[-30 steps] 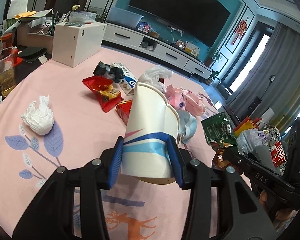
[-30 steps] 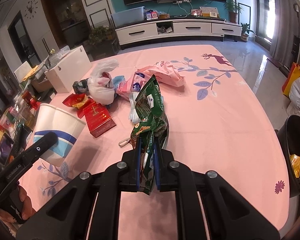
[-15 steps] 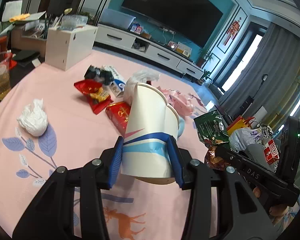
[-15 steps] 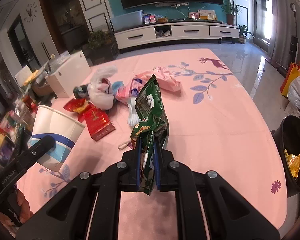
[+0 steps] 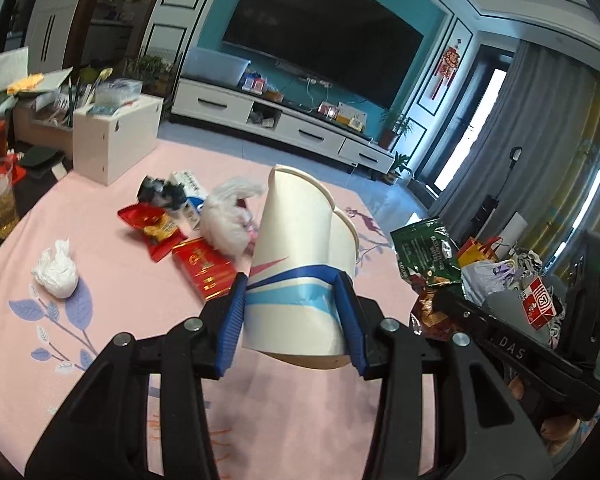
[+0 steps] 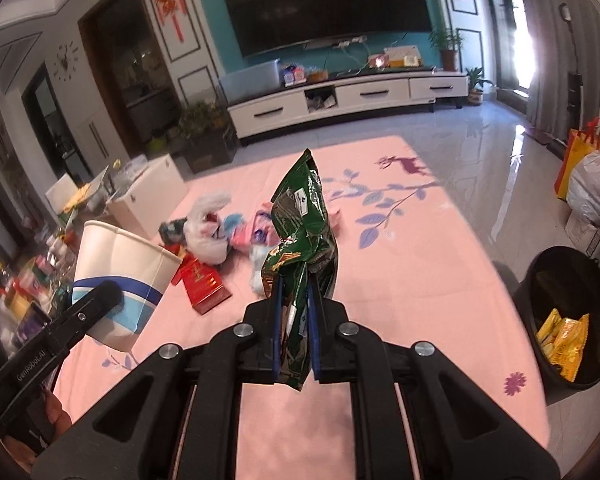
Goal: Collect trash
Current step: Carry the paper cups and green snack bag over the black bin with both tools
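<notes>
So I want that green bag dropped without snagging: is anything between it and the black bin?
Nothing visible. The green snack bag, clamped in the right gripper, has only bare pink tablecloth between it and the black bin standing off the table's right edge; the litter pile lies to its left.

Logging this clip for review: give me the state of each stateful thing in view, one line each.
Left tongs: shut on the paper cup.
Paper cup: squeezed, rim dented, held above the table.
Right tongs: shut on the green snack bag.
Green snack bag: crumpled, held upright.
Black bin: open, yellow wrappers inside.
Red box: lying flat on the table.
White tissue: crumpled, on the table.
</notes>
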The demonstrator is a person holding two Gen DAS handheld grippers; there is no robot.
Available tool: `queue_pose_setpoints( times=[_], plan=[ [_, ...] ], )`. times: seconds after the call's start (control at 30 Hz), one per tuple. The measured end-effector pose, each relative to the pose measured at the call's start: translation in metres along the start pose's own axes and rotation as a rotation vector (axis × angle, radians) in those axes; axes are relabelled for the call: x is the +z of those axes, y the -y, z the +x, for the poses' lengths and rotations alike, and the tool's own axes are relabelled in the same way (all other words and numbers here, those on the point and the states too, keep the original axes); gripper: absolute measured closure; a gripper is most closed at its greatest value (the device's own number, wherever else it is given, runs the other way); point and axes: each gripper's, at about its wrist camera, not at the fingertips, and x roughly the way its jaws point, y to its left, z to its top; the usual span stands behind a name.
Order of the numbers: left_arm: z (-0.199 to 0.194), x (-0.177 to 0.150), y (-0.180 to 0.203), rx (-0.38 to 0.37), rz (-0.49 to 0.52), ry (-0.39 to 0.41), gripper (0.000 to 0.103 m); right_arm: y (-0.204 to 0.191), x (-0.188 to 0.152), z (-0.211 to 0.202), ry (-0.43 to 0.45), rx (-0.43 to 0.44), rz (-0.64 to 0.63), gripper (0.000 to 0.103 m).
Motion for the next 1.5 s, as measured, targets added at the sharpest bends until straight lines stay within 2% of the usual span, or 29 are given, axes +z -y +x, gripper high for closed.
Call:
queue_pose_setpoints(
  times=[0.13, 0.4, 0.67, 0.83, 1.1, 1.5],
  plan=[
    [-0.004, 0.0, 0.027, 0.011, 0.053, 0.021, 0.058, 0.015, 0.007, -0.013, 0.018, 0.017, 0.04, 0.091],
    [-0.011, -0.001, 0.074, -0.024, 0.109, 0.038, 0.058, 0.043, 0.014, -0.037, 0.075, 0.003, 0.091, 0.091],
    [-0.009, -0.005, 0.114, -0.05, 0.161, 0.04, 0.058, 0.065, 0.016, -0.064, 0.153, -0.039, 0.131, 0.091],
    [0.0, -0.008, 0.133, -0.076, 0.171, 0.022, 0.058, 0.078, 0.018, -0.069, 0.166, -0.065, 0.149, 0.091],
    [0.016, -0.017, 0.164, -0.12, 0.183, -0.014, 0.058, 0.118, 0.017, -0.082, 0.175, -0.135, 0.206, 0.091],
    [0.053, -0.036, 0.216, -0.211, 0.225, -0.096, 0.058, 0.181, 0.01, -0.096, 0.191, -0.284, 0.312, 0.091]
  ],
)
